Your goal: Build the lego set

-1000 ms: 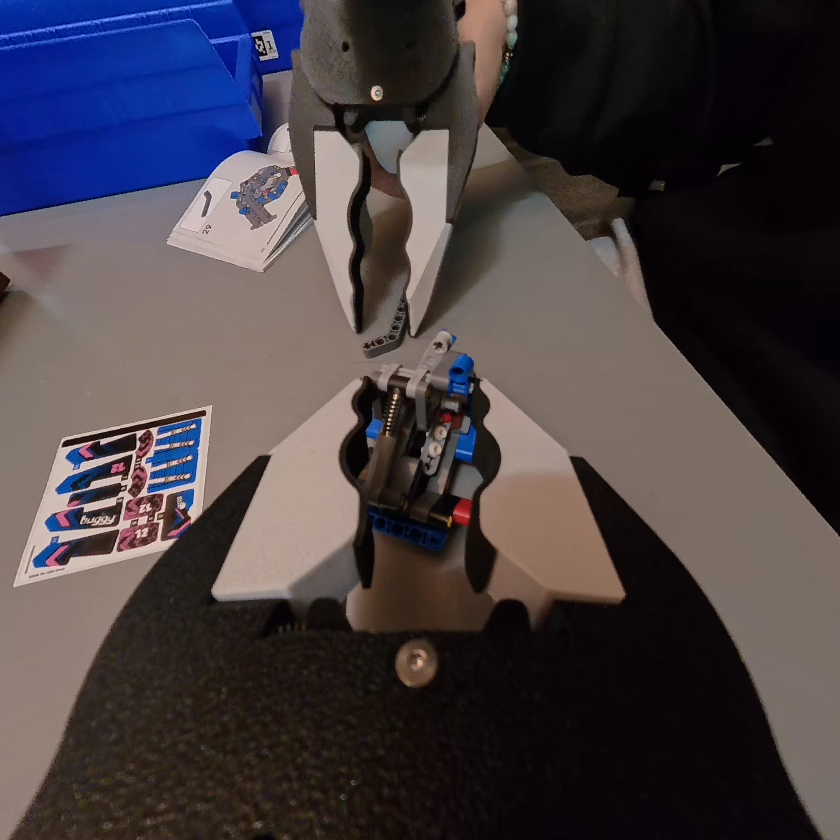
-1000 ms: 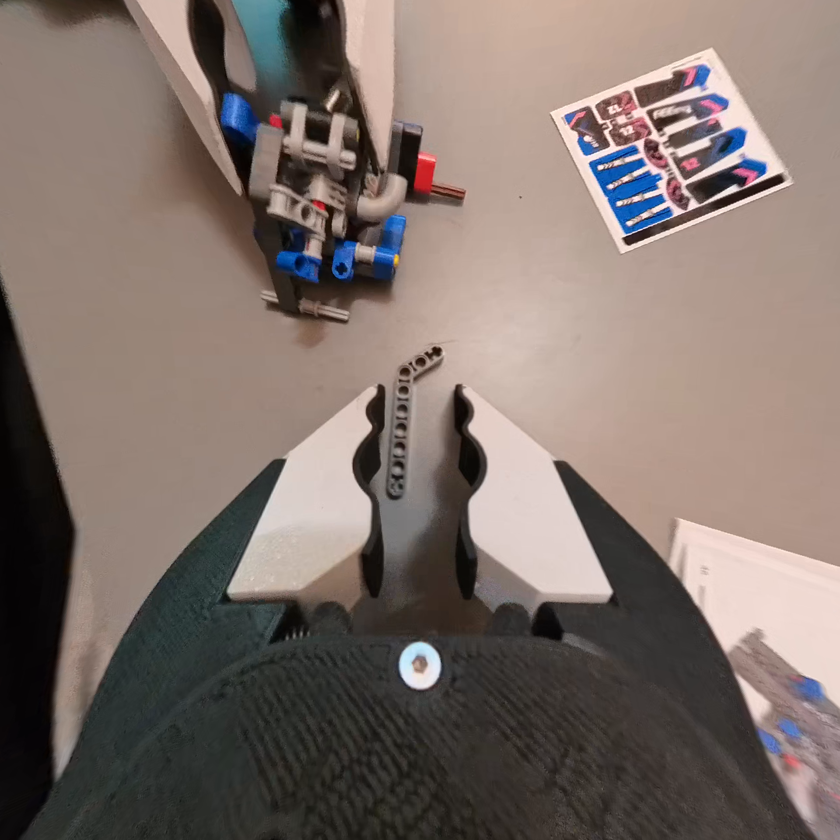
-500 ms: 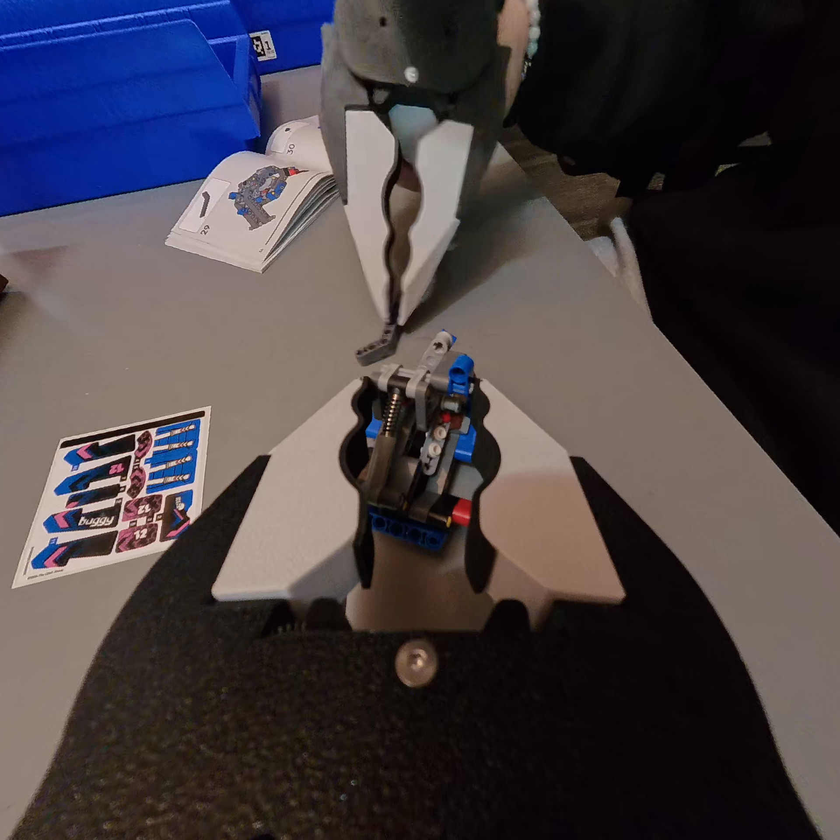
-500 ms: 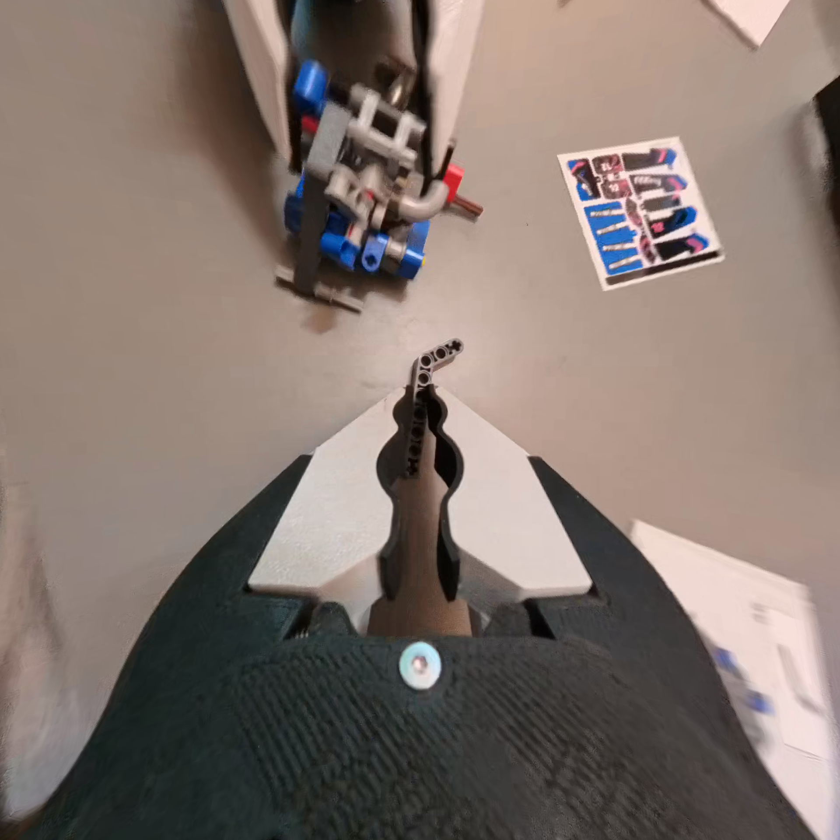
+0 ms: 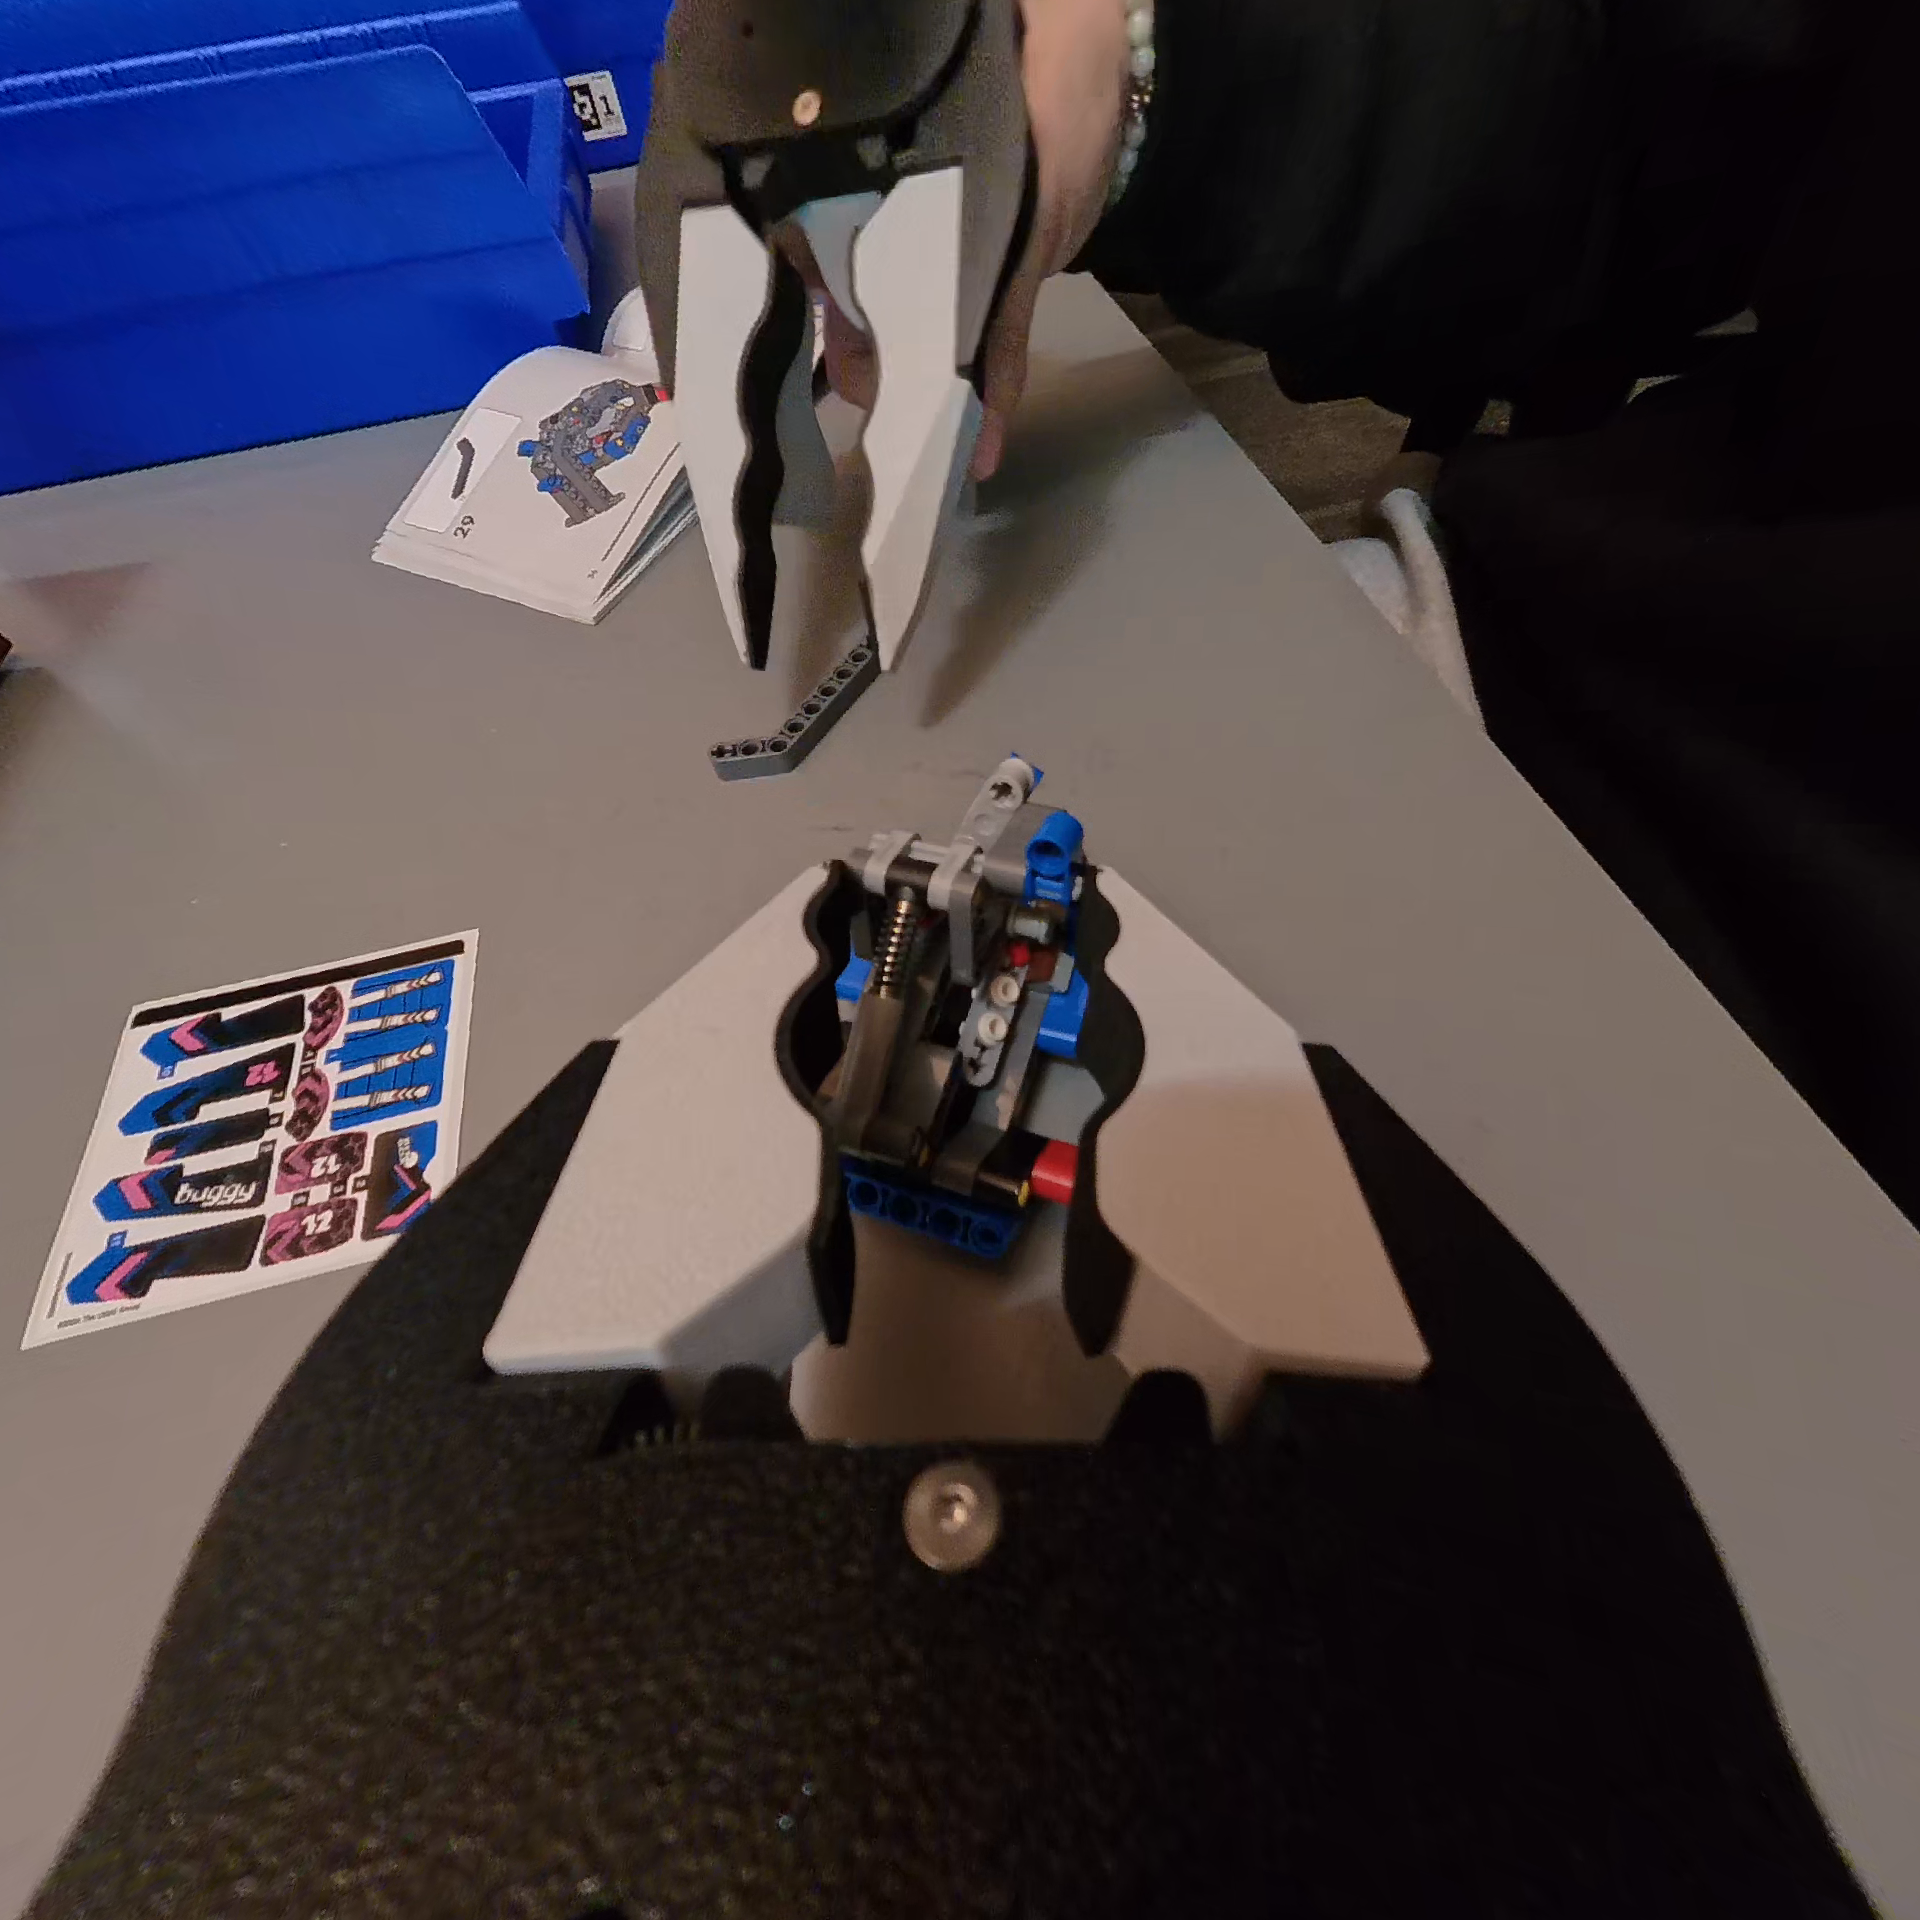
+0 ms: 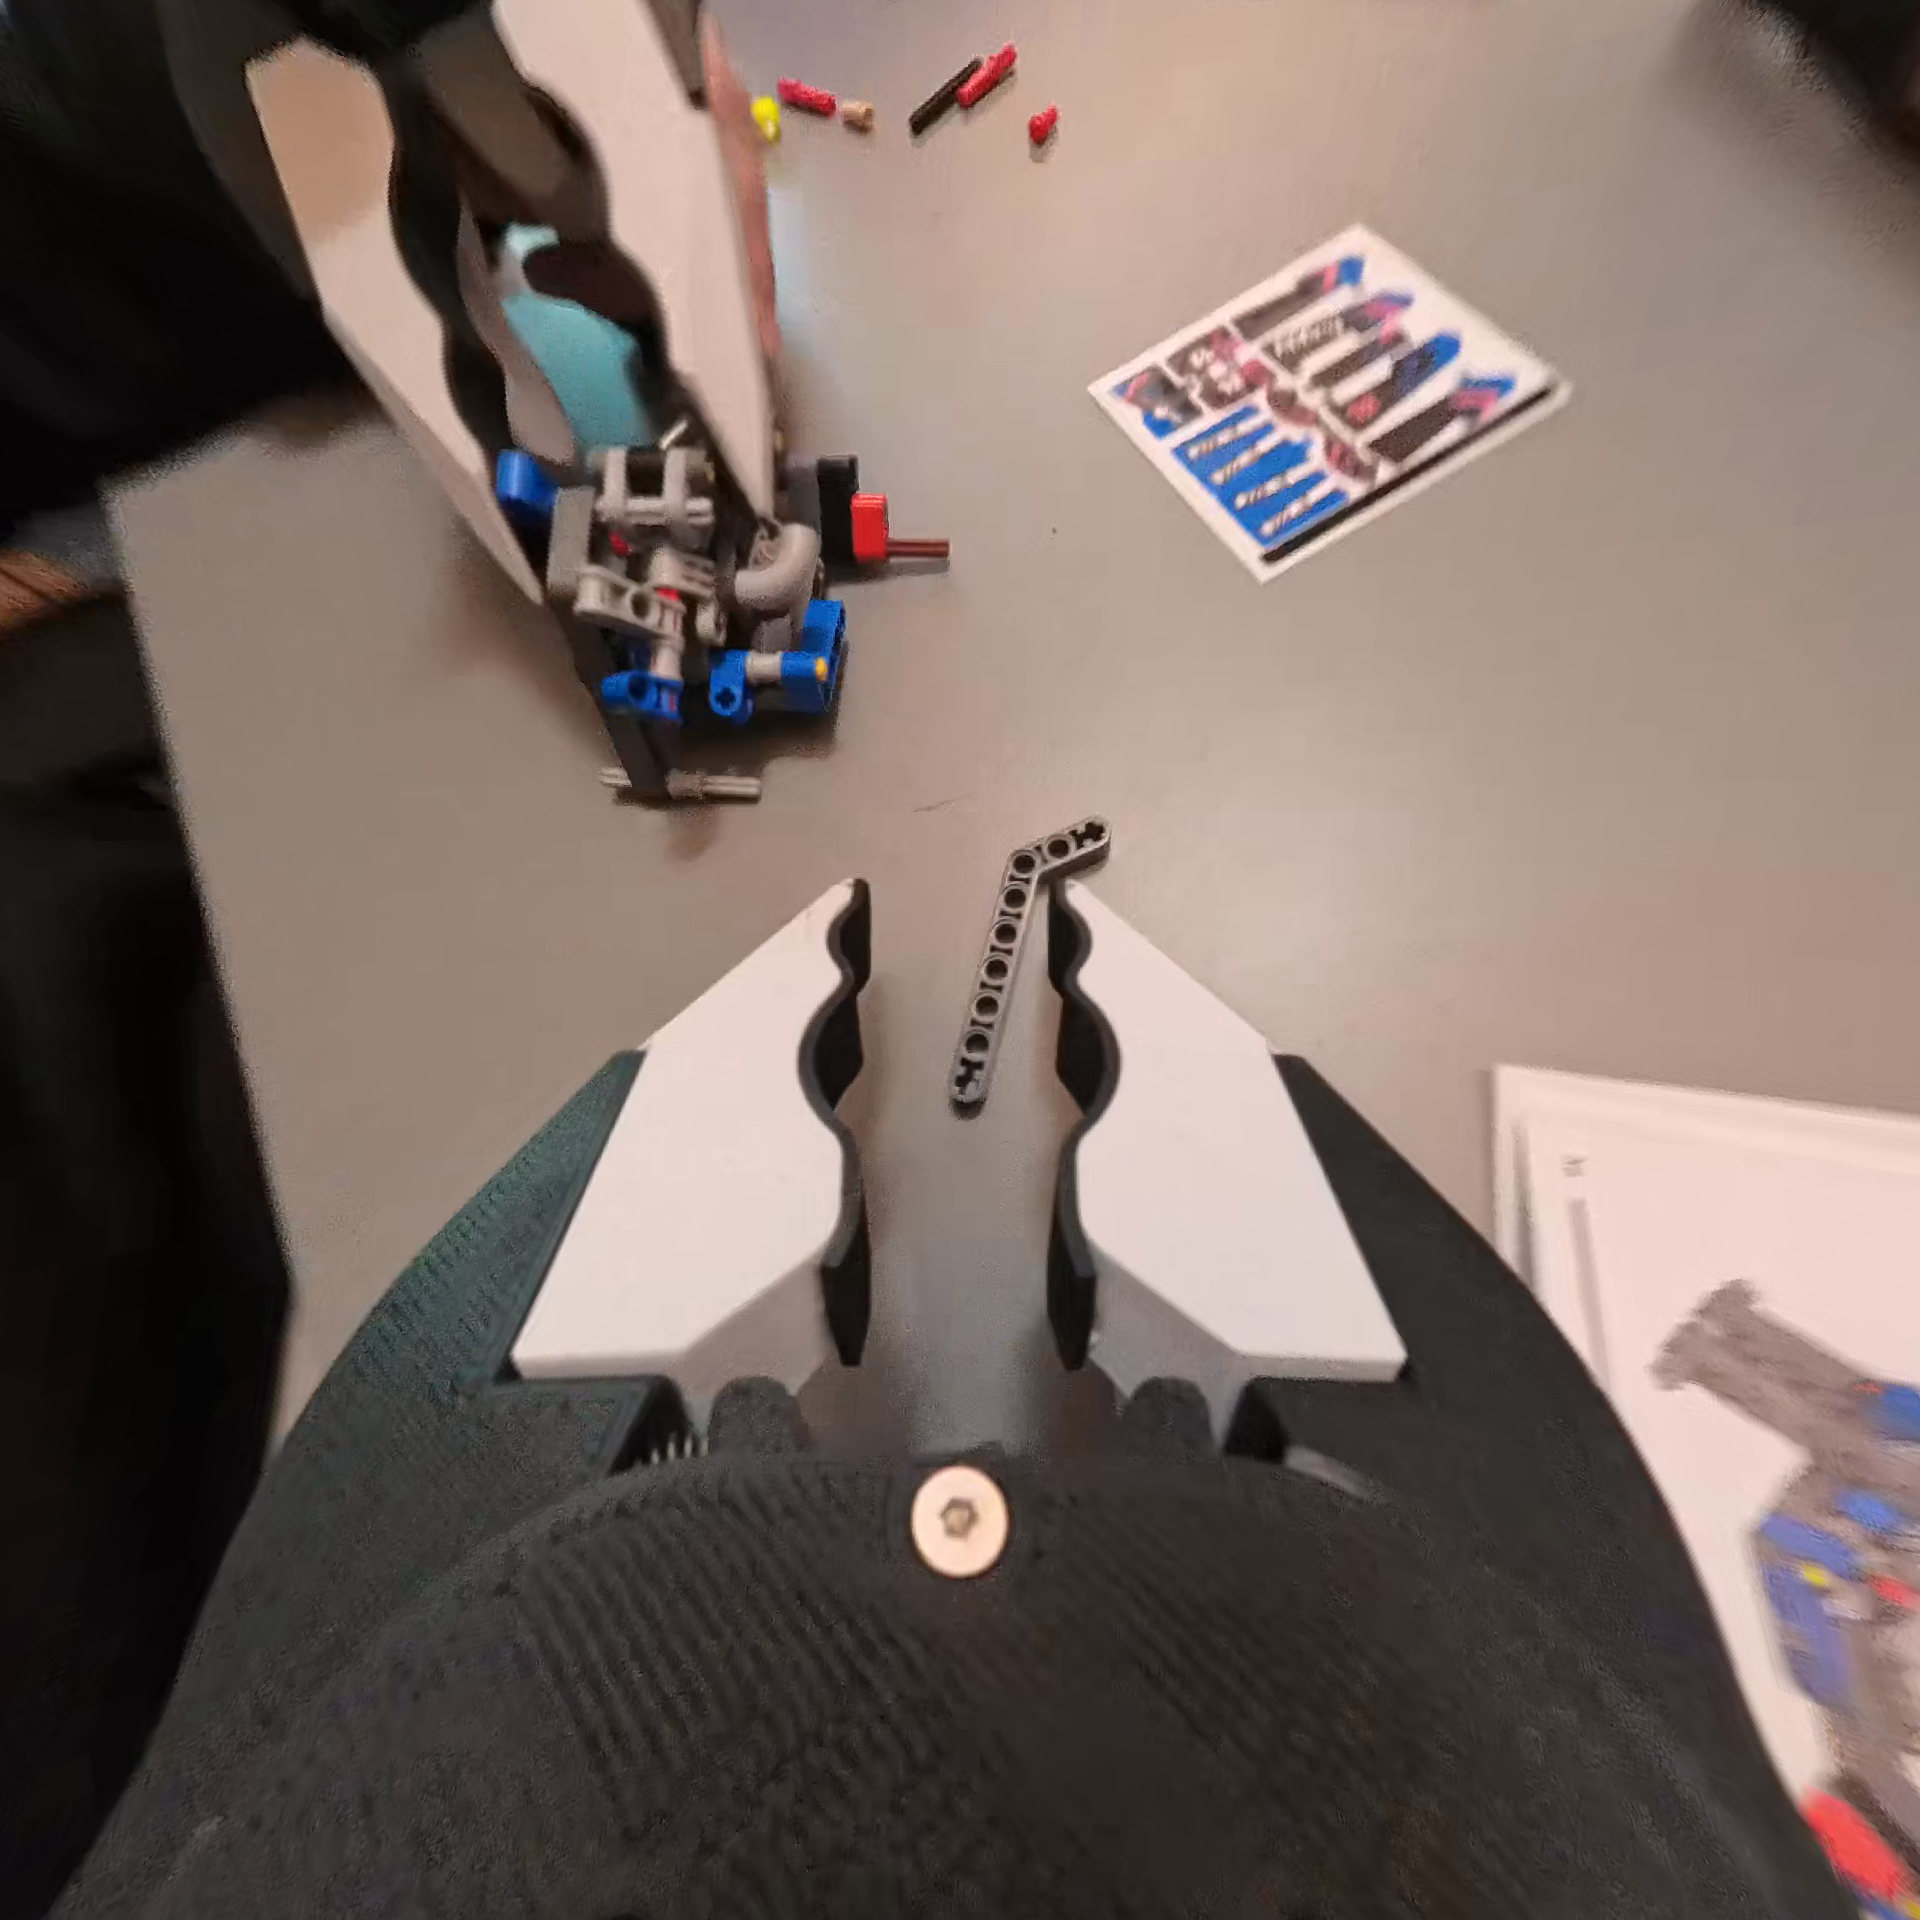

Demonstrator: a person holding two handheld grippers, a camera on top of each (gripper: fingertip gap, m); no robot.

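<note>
Right claw [image 6: 956, 904] (parted) astride bent beam [image 6: 1023, 951]

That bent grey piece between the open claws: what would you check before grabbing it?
1. Right gripper open: ok.
2. Bent grey piece lies between its fingers, close to one: ok.
3. Piece flat on the table, touching nothing else: ok.
4. Left gripper shut on the half-built model: ok.
5. Model clear of the piece: ok.
6. Fingertips low enough to catch so thin a piece: cannot tell.
</note>
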